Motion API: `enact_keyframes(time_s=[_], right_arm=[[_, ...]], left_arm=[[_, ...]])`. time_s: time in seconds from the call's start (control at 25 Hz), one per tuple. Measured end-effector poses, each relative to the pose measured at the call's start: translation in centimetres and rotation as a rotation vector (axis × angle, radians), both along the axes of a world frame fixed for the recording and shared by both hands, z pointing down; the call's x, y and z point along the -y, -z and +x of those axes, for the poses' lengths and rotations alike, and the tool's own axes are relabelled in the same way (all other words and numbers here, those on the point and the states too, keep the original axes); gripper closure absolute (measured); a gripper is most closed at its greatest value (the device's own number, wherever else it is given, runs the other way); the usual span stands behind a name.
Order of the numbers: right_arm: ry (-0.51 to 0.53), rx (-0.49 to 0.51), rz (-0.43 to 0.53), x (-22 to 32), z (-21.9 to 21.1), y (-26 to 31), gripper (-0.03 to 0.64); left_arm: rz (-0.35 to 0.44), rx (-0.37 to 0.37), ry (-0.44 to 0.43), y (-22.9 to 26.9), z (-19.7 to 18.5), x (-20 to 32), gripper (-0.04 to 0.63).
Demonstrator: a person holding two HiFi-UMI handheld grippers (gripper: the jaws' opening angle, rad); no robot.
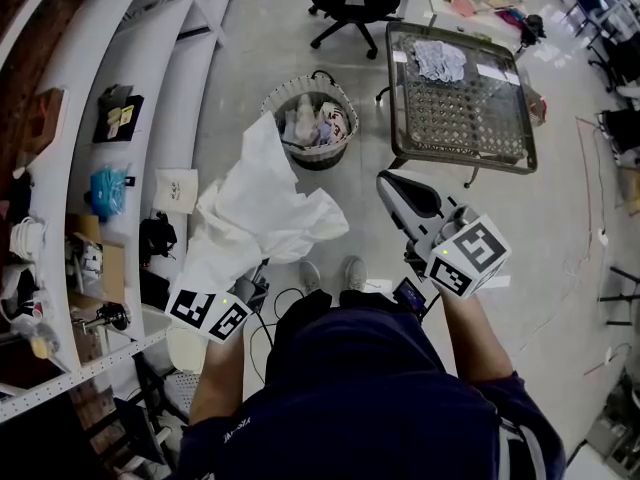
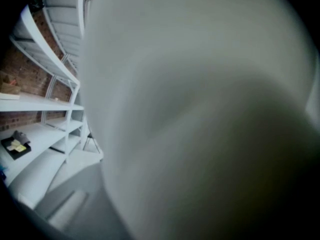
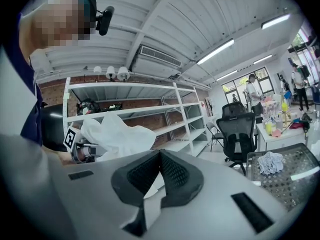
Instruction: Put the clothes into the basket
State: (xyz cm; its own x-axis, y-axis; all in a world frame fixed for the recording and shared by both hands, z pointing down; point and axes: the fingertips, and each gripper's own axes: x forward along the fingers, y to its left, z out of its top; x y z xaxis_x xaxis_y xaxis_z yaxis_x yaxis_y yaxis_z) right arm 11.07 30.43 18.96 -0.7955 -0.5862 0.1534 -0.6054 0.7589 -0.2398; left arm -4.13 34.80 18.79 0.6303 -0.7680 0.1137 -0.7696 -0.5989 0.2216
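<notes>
White garment (image 1: 262,208) in left gripper (image 1: 252,288)

My head view looks steeply down on the white cloth (image 1: 255,213). The left gripper view sits right against it; the right gripper view sees it from farther off.

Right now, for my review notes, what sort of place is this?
Most likely a lab or workshop room in an office building, not a home: white metal shelving against a brick wall, a black office chair, and strip lights on an open ceiling.
</notes>
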Motion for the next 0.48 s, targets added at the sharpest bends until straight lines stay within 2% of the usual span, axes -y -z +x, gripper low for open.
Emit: enact_keyframes(time_s=[0.2,0.48], right_arm=[[0.012,0.012,-0.008,-0.2,1.3,0.1,0.609],[0.033,0.042,-0.019,0.1,5.8,-1.1,0.61]], left_arm=[[-0.002,0.007,0.026,0.1,0.3,-0.1,0.543],[0.009,0.036,0.059,-0.1,3.8,-0.1,0.543]])
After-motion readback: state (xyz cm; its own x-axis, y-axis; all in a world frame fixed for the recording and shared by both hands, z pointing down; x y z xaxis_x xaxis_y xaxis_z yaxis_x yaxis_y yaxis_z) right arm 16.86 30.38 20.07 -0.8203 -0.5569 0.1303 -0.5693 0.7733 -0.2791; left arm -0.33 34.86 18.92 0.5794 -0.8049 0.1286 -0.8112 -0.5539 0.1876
